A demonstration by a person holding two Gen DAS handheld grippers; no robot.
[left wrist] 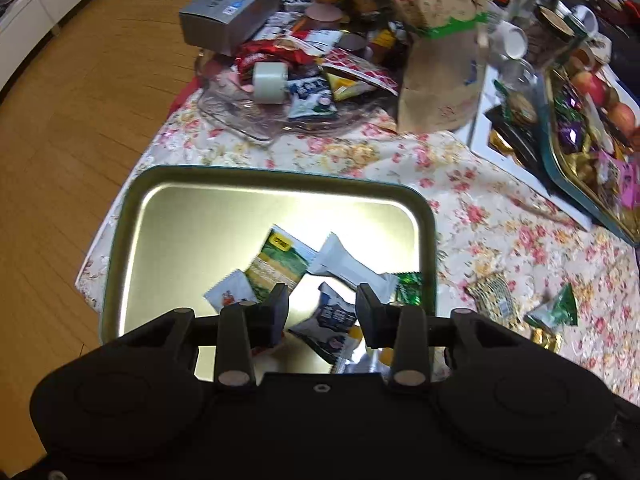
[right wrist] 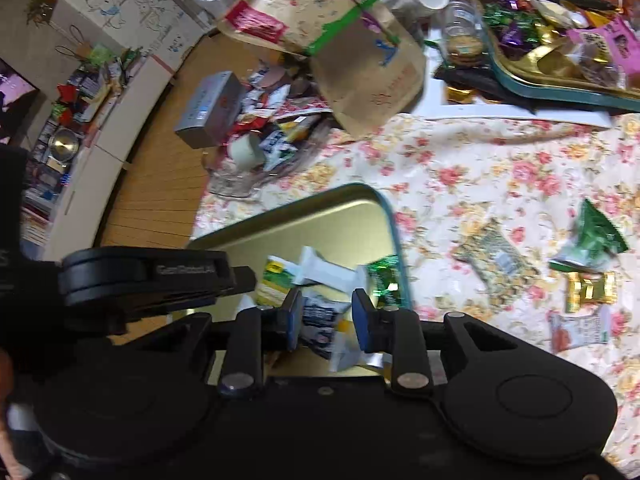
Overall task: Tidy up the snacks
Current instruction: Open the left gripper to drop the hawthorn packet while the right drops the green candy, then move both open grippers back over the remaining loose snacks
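A gold metal tray with a teal rim sits on the floral tablecloth and holds several snack packets: a green-yellow one, a white one, a dark blue one. My left gripper hovers open and empty above the tray's near side. My right gripper is open over the same tray, above the dark blue packet. The left gripper's body shows at the left in the right wrist view. Loose snacks lie right of the tray: a patterned packet, a green one, a gold one.
A glass dish piled with snacks, a tape roll and a grey box stands at the table's far left edge. A brown paper bag leans behind. A second full tray is at the far right. Wooden floor lies left.
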